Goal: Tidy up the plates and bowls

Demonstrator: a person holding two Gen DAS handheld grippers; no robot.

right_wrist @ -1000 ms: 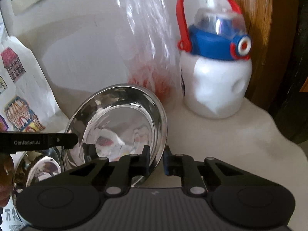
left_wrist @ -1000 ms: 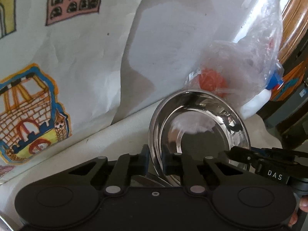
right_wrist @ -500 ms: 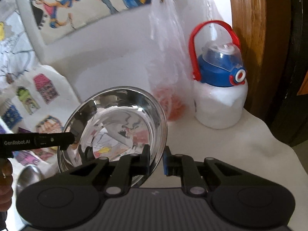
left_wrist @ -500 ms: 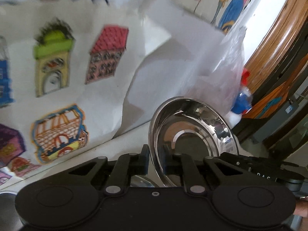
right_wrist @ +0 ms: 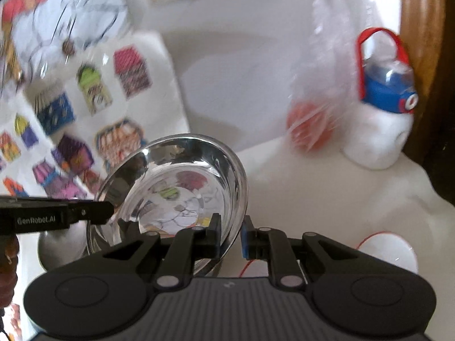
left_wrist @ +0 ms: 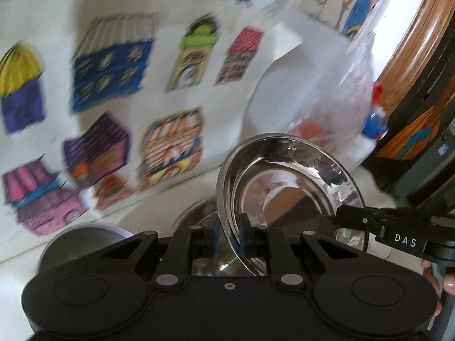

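Note:
A shiny steel bowl [left_wrist: 287,182] is held tilted in the air above the white table by both grippers. My left gripper [left_wrist: 229,237] is shut on its near left rim. My right gripper [right_wrist: 230,237] is shut on the opposite rim of the same bowl [right_wrist: 182,187]. Each gripper shows in the other's view, at the bowl's far edge. Below the bowl lie two more steel dishes, one [left_wrist: 196,213] partly hidden behind the left fingers and one [left_wrist: 82,240] further left. A steel dish [right_wrist: 61,245] also shows low left in the right wrist view.
A wall of coloured house drawings [left_wrist: 113,91] stands behind the table. A clear plastic bag with something red [right_wrist: 315,113] and a white bottle with blue lid and red handle [right_wrist: 384,119] stand at the back right. A wooden frame [left_wrist: 409,42] is at the right. A white round object [right_wrist: 386,253] lies low right.
Both grippers have lifted the bowl higher and carried it leftward; more of the house drawings and the dishes below have come into view. Both grips are unchanged.

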